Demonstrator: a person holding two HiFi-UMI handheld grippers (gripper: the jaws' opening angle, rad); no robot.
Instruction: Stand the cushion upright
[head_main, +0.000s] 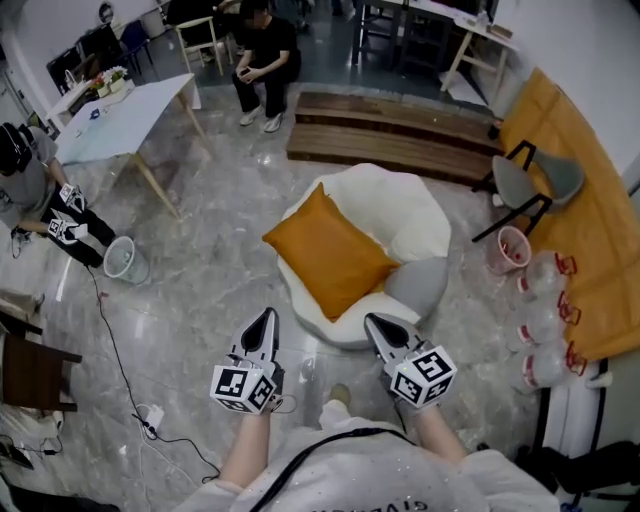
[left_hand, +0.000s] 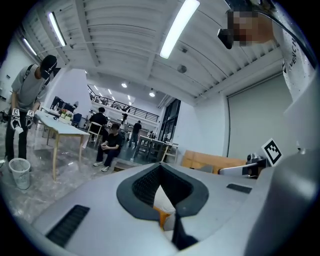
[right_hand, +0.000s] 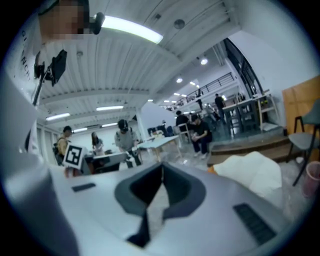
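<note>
The orange cushion (head_main: 330, 250) lies flat and slightly tilted on the seat of a white chair (head_main: 405, 215). Seen from the head view, one corner points away from the person and its longer side runs down to the right. It looks like soft, smooth fabric, and the chair is puffy and lobed. Both forearms reach forward side by side. The left gripper (head_main: 266, 322) and right gripper (head_main: 376, 325) are clenched, hold nothing, and point towards the chair's front.

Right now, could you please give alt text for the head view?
An orange cushion lies slanted on a white round seat; nearer the viewer, the left tongs and right tongs, both shut and empty, point toward it.
</note>
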